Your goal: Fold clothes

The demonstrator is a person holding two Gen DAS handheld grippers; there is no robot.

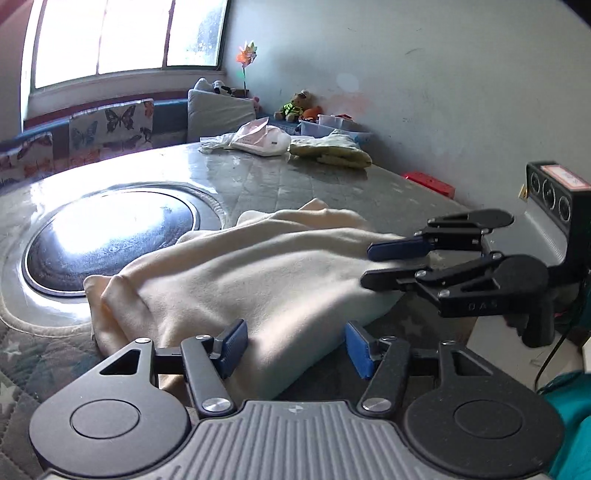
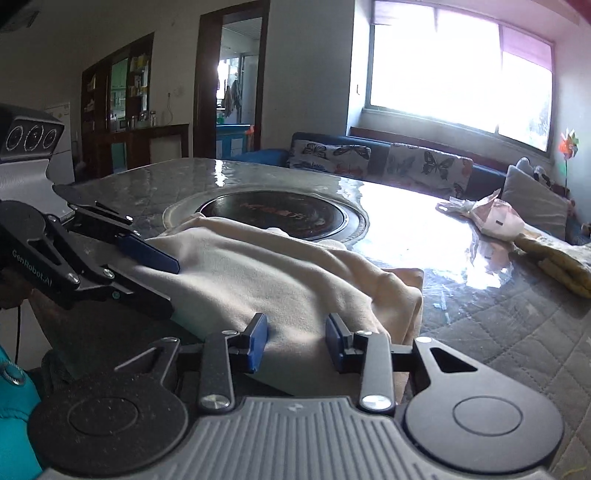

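The cream garment (image 1: 258, 280) is bunched on the table (image 1: 332, 184), its near edge lying between the spread fingers of both the left gripper (image 1: 295, 349) and the right gripper (image 2: 297, 341). Neither is pinched on cloth. Open tabletop is seen beyond the garment, ahead of both grippers, up to the clothes pile (image 1: 325, 149).

Black-linkage left gripper (image 1: 293, 347) and right gripper (image 2: 297, 341) carry blue pads, silver screws.

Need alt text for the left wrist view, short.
A cream garment lies rumpled on a quilted table, with the left hand-held gripper open at its near edge and the right hand-held gripper open at its right edge. Behind: a round inset hotplate, more clothes, a bright window.
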